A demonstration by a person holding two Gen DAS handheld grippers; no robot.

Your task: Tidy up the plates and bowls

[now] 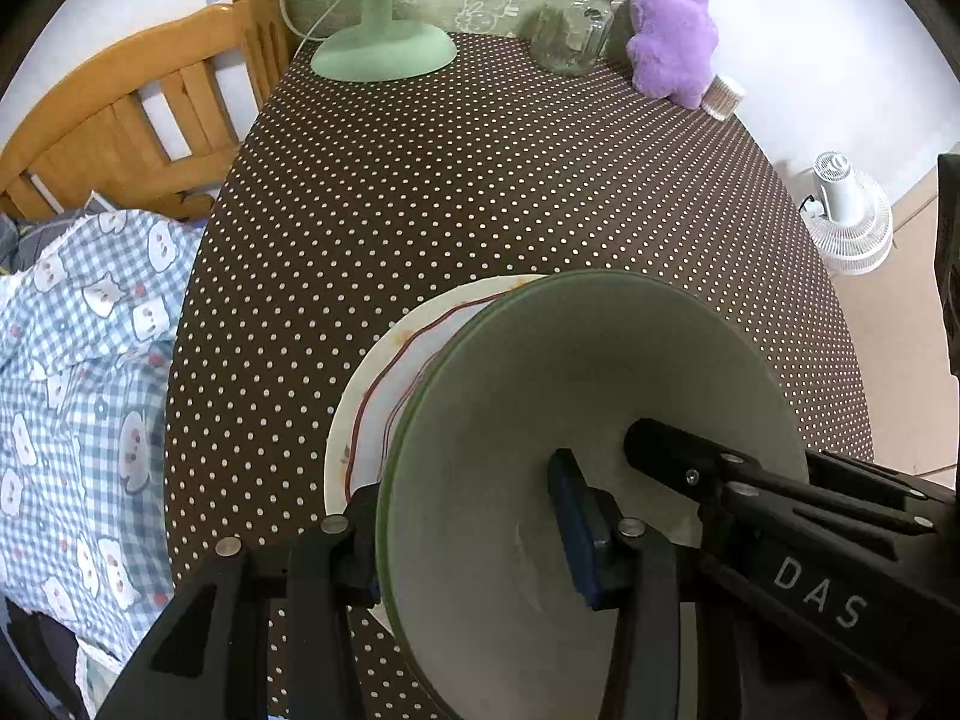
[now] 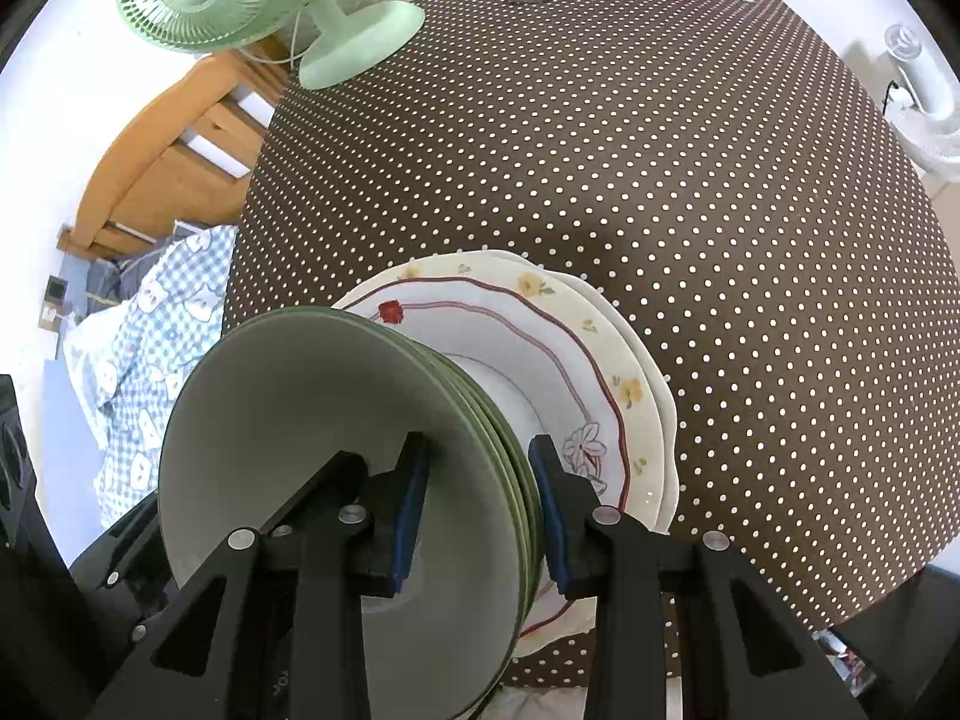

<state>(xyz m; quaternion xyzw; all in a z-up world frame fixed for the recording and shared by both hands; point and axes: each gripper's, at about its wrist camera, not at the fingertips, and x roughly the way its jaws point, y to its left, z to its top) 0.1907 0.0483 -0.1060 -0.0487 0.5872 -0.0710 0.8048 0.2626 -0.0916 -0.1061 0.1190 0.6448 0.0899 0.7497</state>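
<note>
A stack of green bowls (image 2: 336, 420) sits nested on floral plates (image 2: 600, 360) near the table's front edge. In the left wrist view the top green bowl (image 1: 588, 372) covers most of the floral plate (image 1: 384, 372). My left gripper (image 1: 468, 534) straddles the bowl stack's left rim, one pad inside, one outside. My right gripper (image 2: 480, 510) straddles the stack's right rim, one blue pad inside the top bowl, the other outside several rims. Both pairs of jaws stand wide with the rims between them. The right gripper's finger also shows inside the bowl in the left wrist view (image 1: 690, 462).
The table has a brown polka-dot cloth (image 1: 480, 180). At its far side stand a green fan (image 1: 372, 30), a glass jar (image 1: 570, 30), a purple plush toy (image 1: 672, 36) and a small cup (image 1: 723, 96). A wooden chair (image 1: 120, 120) and checked cloth (image 1: 72, 390) lie left. A white fan (image 1: 852, 222) stands right.
</note>
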